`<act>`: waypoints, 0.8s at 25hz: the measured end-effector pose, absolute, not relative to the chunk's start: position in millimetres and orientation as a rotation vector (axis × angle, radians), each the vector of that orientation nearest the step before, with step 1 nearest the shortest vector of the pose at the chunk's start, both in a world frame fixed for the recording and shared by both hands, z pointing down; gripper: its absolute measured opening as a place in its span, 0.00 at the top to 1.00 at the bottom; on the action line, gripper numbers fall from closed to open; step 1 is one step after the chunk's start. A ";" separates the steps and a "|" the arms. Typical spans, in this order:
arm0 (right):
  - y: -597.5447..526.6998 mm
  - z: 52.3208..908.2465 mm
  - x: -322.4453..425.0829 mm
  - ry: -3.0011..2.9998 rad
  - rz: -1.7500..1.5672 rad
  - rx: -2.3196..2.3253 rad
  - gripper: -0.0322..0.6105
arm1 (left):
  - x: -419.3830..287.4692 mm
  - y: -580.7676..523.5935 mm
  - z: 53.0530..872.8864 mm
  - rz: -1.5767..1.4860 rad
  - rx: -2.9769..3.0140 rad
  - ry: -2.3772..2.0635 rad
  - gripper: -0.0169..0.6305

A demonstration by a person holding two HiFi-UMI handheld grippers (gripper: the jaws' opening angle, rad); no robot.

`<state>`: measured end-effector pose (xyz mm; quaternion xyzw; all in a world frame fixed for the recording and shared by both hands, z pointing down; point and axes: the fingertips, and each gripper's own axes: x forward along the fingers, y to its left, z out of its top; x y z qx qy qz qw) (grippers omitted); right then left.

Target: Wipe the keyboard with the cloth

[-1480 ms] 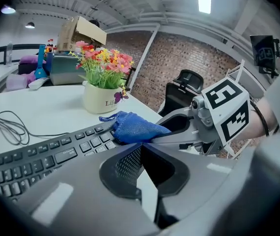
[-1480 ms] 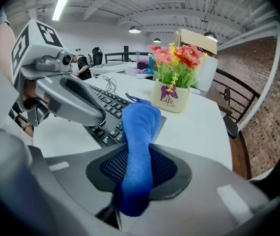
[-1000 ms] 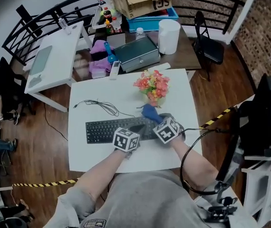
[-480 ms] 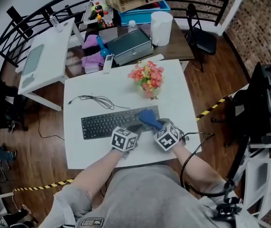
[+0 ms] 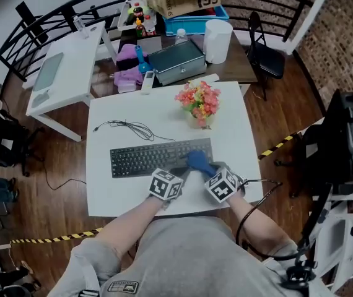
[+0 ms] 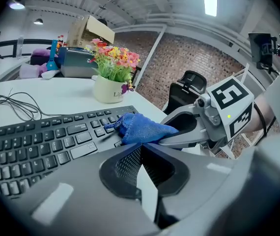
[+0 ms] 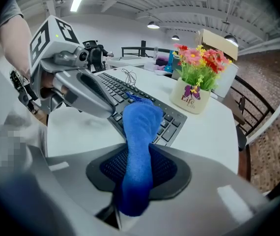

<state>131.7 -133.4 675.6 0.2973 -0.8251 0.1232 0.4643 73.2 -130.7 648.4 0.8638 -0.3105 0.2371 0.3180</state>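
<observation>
White surface (image 5: 164, 110), keyboard (image 5: 145, 158) mid-surface; right claw (image 7: 139, 168) pinches blue cloth (image 7: 141, 127) on the keyboard's right end, wiping step; left claw (image 6: 139, 151) pressed together, empty, alongside; next, likely drag cloth leftward over keys

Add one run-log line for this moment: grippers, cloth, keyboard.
step: wipe keyboard | right gripper: shut on blue cloth, cloth on keyboard's right end | left gripper: shut, empty, by keyboard's front edge

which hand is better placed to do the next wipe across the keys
Right. The right gripper is shut on the blue cloth, whose free end lies on the keyboard. The left gripper is shut and holds nothing.
</observation>
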 end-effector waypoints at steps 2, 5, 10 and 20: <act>-144.6 671.8 124.0 -2.039 0.283 0.721 0.77 | 66.5 -136.4 645.7 0.611 2.269 -0.843 0.99; -164.0 666.8 107.4 -2.059 0.251 0.696 0.77 | 52.7 -147.9 639.9 0.592 2.259 -0.891 0.99; -199.6 659.8 77.8 -2.090 0.192 0.644 0.77 | 26.2 -167.7 628.5 0.548 2.224 -0.991 0.99; -228.3 657.2 48.4 -2.110 0.155 0.597 0.77 | -9.7 -178.9 621.3 0.497 2.143 -1.110 0.99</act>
